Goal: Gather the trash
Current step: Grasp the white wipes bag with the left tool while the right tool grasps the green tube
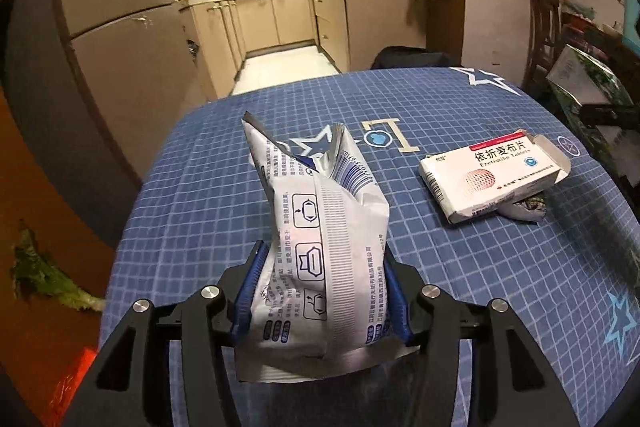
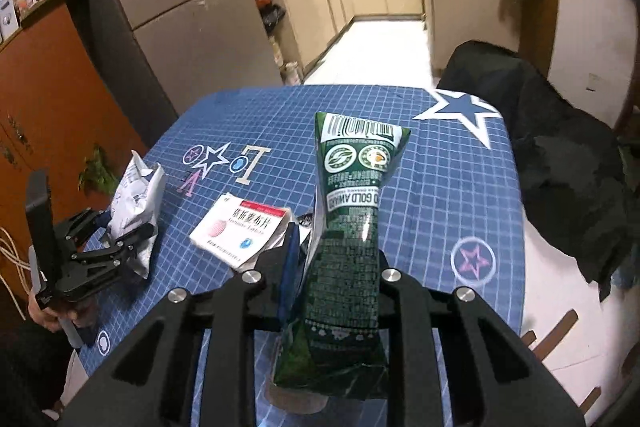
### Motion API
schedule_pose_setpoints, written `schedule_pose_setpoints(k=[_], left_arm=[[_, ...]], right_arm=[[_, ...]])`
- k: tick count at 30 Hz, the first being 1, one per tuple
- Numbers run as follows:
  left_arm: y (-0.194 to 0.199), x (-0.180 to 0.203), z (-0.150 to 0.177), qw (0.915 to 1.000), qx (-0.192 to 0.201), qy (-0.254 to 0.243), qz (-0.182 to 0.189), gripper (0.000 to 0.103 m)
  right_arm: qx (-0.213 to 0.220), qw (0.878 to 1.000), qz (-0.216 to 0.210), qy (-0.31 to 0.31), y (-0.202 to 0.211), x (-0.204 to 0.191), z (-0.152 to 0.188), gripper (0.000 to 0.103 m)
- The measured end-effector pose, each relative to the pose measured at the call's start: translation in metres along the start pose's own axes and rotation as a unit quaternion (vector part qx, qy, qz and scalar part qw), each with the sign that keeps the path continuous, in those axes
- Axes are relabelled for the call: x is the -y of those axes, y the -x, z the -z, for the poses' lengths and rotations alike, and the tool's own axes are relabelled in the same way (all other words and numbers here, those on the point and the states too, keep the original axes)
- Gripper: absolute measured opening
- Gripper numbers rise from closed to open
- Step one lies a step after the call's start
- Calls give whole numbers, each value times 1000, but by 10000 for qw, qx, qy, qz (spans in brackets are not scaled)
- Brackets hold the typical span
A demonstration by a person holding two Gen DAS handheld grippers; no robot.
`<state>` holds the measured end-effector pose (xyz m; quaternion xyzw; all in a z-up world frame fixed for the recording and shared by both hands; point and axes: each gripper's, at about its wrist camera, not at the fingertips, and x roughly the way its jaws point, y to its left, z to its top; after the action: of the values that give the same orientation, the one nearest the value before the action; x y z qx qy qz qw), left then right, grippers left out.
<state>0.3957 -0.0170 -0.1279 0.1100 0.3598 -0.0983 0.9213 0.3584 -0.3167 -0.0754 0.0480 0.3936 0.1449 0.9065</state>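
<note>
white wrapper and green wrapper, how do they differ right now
The white wrapper is pale with blue printing and looks puffed and crumpled; the green wrapper is dark green with white text and pinched narrow at the middle. The white wrapper sits in the left gripper, the green wrapper in the right gripper. Both are empty-looking packets clamped upright above the blue checked tablecloth, while the medicine box lies on it.

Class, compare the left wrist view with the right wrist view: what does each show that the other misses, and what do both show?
Only the left wrist view shows the lettuce leaf on the floor. Only the right wrist view shows the right tongs squeezing the green packet and a hand. Both show the white packet in the left tongs, the medicine box and the blue tablecloth.
</note>
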Motion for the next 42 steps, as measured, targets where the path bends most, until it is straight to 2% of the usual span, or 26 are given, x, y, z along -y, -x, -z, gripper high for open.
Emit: schedule_pose_setpoints(k=[9,13,20,36,42], left_arm=[[45,6,11,9987,303,-85,-403,51],[68,16,17,9972,464,-115,-571,51],[98,22,19,9938,707,-178,-845,50],[153,46,20,9862,1274,-311,-1007,50],[167,53,22,9840,1438,-341,-997,50]], right_arm=[[316,9994,-13,110,37,-39,44,21],[284,9991,49,312,43,-54,58,21],[404,9988,41,257,55,-67,76,21],[993,9911,583,667,100,-122,112,21],[1164,9881,628,786,115,-133,117,21]])
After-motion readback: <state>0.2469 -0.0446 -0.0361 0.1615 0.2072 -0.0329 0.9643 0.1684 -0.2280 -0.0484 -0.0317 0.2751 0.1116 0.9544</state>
